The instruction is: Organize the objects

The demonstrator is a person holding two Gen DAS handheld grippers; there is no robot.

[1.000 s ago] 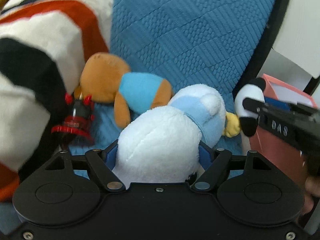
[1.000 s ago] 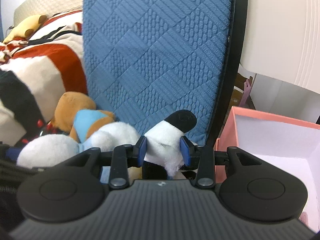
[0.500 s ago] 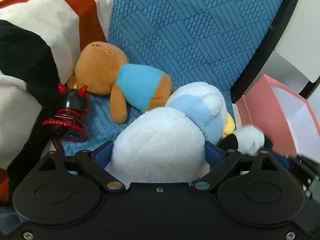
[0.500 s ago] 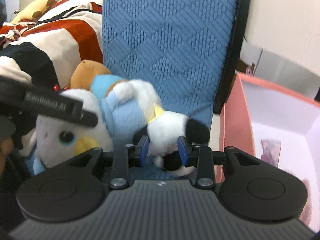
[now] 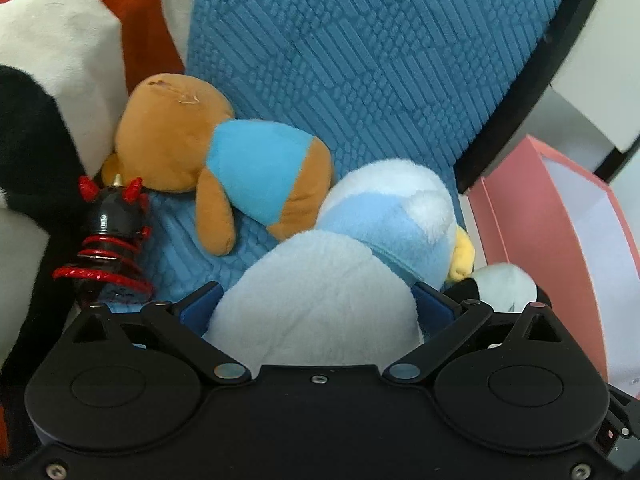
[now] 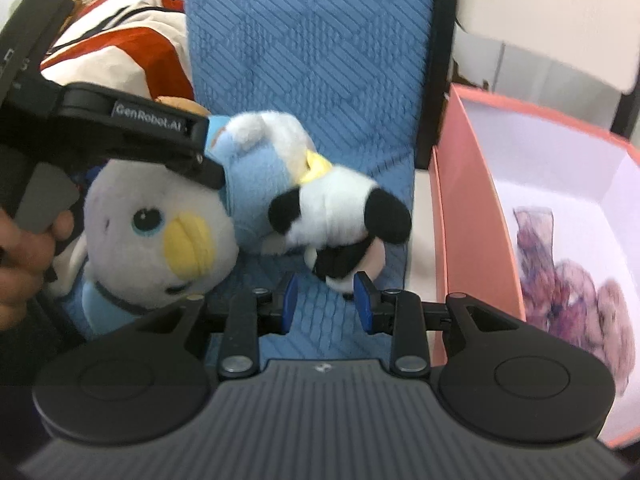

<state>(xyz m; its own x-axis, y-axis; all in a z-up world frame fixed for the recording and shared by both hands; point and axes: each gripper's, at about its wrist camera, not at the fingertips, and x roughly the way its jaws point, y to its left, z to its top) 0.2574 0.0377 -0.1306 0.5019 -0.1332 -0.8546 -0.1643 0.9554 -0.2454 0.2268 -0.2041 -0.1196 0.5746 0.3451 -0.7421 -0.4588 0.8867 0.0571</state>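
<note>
My left gripper point(image 5: 316, 304) has just been opening around the white bird plush point(image 5: 320, 304), which is lying on the blue cushion point(image 5: 360, 60). My right gripper point(image 6: 326, 300) is pinching the panda plush point(image 6: 340, 220) beside the pink box point(image 6: 472, 240).

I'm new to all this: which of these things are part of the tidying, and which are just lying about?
Likely part of the tidying:
- white-and-blue bird plush
- panda plush
- brown bear plush
- red-and-black spring toy
- pink box, probably where they go

Just lying about:
- blue chair that the toys lie on
- striped blanket
</note>
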